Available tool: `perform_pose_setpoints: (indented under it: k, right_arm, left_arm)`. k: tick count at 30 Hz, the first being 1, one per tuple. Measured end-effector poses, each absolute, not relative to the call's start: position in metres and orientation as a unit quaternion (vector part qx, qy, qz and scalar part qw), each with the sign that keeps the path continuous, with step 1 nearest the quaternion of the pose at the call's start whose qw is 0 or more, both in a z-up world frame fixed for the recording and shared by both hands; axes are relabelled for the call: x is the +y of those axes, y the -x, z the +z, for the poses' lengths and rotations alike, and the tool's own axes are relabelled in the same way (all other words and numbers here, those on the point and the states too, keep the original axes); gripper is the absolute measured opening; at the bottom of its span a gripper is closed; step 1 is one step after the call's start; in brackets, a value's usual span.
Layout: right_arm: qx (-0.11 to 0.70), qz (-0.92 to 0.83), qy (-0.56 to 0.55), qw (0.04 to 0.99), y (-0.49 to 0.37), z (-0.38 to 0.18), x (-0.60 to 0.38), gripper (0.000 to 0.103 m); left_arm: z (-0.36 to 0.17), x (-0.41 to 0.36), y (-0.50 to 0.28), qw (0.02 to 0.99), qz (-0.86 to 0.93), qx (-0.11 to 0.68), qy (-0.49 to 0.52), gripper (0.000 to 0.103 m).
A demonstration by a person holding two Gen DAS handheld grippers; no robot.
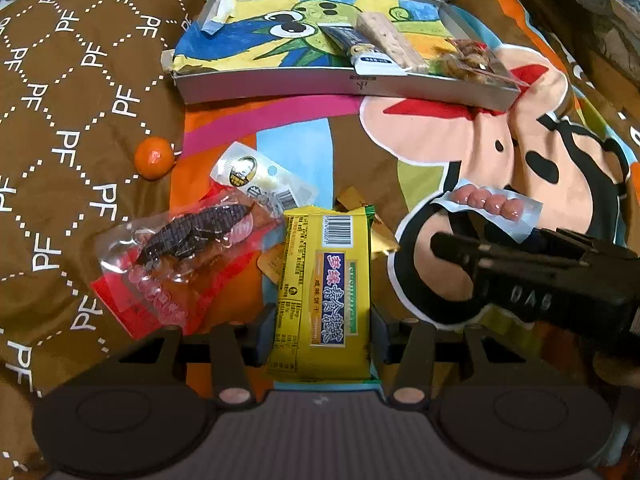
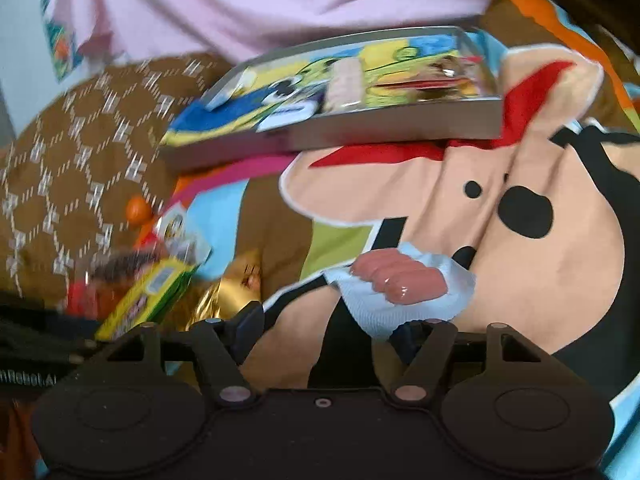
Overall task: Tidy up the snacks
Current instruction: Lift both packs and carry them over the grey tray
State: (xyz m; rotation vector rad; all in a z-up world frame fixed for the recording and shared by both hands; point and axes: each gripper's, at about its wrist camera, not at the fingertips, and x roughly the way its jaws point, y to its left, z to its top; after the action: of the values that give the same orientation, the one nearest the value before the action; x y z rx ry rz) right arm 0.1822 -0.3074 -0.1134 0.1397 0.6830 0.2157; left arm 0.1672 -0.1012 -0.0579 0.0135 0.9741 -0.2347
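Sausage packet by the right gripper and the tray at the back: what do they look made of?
Sausage packet: seemingly clear, glossy plastic film over a pale backing; highlights glint on the pink links.
Tray: looks like grey cardboard, matte, with thin folded walls and one corner flap sticking out; a colourful cartoon print lines its floor. Thin metal can't be ruled out.

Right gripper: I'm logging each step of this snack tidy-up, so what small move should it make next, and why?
Probably close on the sausage pack. The right gripper is open, with the pack's near edge lying by its fingers on the blanket, outside the tray. The left gripper already clamps the yellow cracker pack.
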Motion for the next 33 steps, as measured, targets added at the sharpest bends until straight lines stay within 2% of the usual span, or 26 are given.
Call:
perform_pose_setpoints:
  k: [5,9,11,13,16,25,33]
  right_arm:
    - [0.315,0.084,-0.152,0.933,-0.192,-0.115,-0.329,0.065]
    - [0.317,0.061,-0.169,0.931,-0.202,-0.118,-0.334,0.033]
    - [0.317,0.056,-0.179,0.930,-0.203,-0.121,-0.337,0.028]
    - [0.313,0.050,-0.183,0.931,-0.203,-0.122,-0.339,0.018]
    - [0.303,0.048,-0.188,0.933,-0.200,-0.122,-0.339,0.012]
    - [0.240,0.067,-0.169,0.954,-0.182,-0.107,-0.334,0.011]
    - [0.162,0.101,-0.124,0.974,-0.176,-0.065,-0.316,0.011]
  left_arm:
    - [-0.062,-0.098,-0.171,0.876,-0.118,0.468,0.007,0.051]
    - [-0.064,-0.098,-0.172,0.879,-0.124,0.460,0.006,0.051]
    - [-0.064,-0.099,-0.172,0.881,-0.125,0.456,0.006,0.051]
    - [-0.063,-0.099,-0.174,0.882,-0.125,0.454,0.009,0.051]
    - [-0.060,-0.100,-0.176,0.885,-0.124,0.449,0.017,0.051]
    - [-0.039,-0.102,-0.178,0.899,-0.113,0.422,0.020,0.051]
    - [-0.005,-0.103,-0.212,0.919,-0.094,0.383,0.030,0.051]
